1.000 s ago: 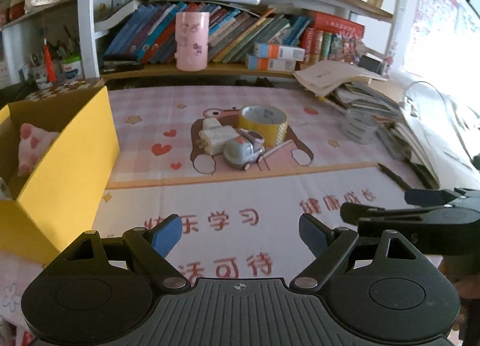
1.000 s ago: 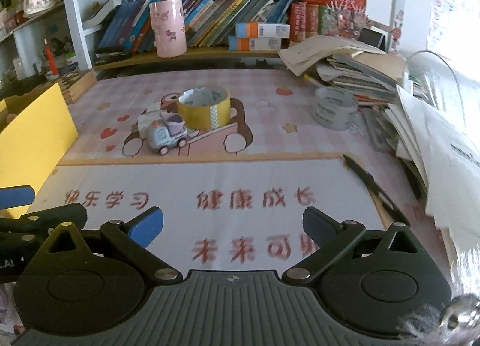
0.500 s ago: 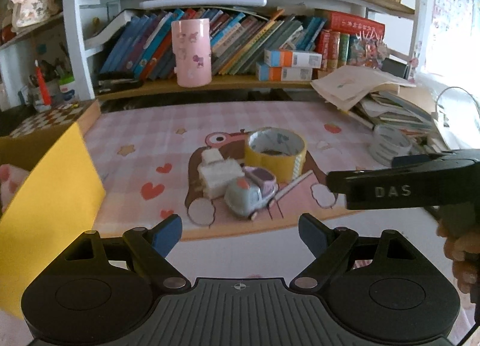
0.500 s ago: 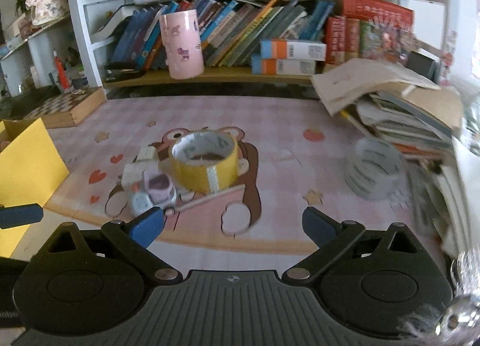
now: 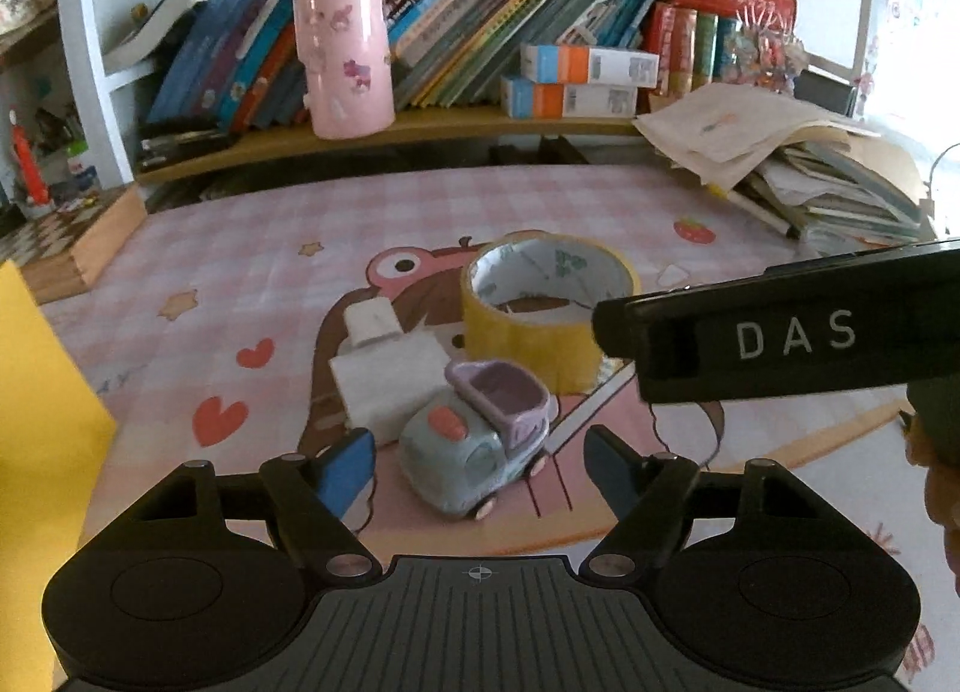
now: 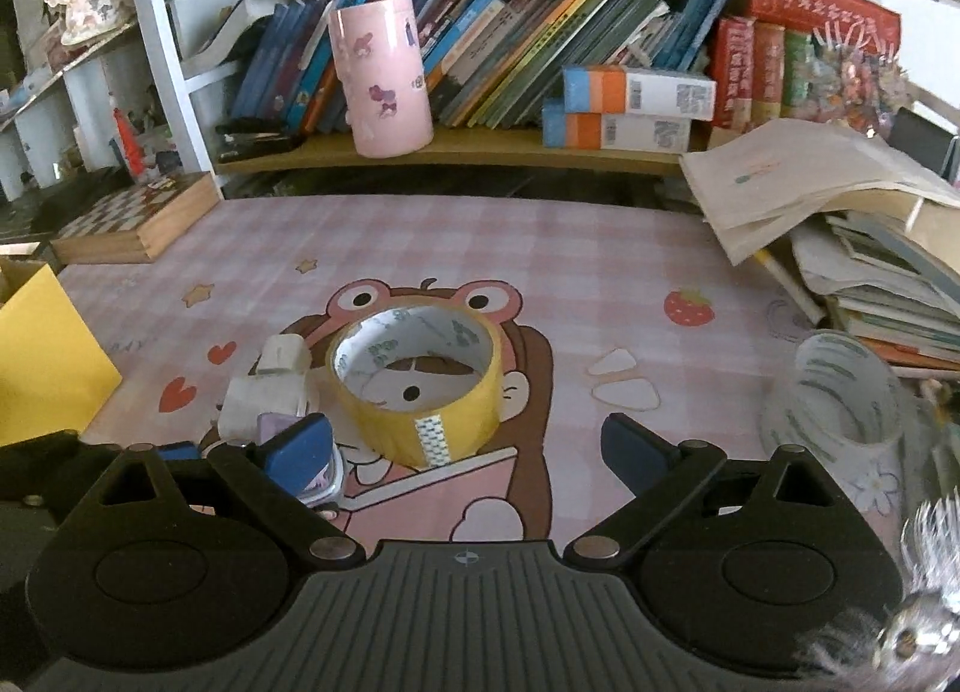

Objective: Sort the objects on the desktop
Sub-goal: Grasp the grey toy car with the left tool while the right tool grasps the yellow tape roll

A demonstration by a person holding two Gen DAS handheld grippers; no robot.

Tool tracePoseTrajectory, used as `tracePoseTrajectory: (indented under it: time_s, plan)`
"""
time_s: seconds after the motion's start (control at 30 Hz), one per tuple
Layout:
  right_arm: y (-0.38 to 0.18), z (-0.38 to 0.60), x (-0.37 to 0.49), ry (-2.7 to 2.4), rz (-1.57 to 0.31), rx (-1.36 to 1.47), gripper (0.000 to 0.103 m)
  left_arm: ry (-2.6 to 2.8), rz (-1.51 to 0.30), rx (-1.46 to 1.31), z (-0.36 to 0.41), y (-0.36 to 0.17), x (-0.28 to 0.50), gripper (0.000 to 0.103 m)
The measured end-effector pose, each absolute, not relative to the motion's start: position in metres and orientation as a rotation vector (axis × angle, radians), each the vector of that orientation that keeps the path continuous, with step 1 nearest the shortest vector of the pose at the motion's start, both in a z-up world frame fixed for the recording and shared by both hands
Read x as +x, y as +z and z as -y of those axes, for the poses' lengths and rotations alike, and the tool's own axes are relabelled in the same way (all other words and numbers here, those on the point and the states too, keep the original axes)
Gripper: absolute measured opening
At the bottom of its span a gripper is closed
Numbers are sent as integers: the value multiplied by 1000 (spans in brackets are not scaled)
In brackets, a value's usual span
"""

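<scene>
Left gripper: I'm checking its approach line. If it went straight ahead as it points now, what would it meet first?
Most likely the toy truck, lying between the open jaws of the left gripper; depth is uncertain.

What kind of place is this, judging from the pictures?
Probably a child's study desk at home: a bookshelf packed with books, a cartoon desk mat, and piled papers.

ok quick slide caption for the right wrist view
Open right gripper lined up on the yellow tape roll, toy truck at its left finger.
</scene>
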State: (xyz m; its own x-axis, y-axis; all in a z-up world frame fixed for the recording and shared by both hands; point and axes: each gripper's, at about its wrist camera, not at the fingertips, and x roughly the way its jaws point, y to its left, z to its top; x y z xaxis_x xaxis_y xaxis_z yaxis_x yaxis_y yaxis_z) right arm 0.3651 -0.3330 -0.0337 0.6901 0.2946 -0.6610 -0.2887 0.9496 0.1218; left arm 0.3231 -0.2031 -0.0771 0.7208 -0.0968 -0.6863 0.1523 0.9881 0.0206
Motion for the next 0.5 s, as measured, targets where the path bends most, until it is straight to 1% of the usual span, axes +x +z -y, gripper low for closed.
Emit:
tracePoseTrajectory:
  time_s: [0.07,0.13,0.17,0.5]
  plan:
    - [-36,330,370,334,-746,-10,97,-129,-765,93,207,-81,329,72]
    - [-39,328,375,344,-754,-24,97,-115,-782,103,210,-86,335,64]
    - [-40,327,378,348,-759,-28,97,-107,-790,99,211,-88,337,62]
    - [-49,308,400,427,-782,-94,97,-82,-783,64,200,-89,330,61]
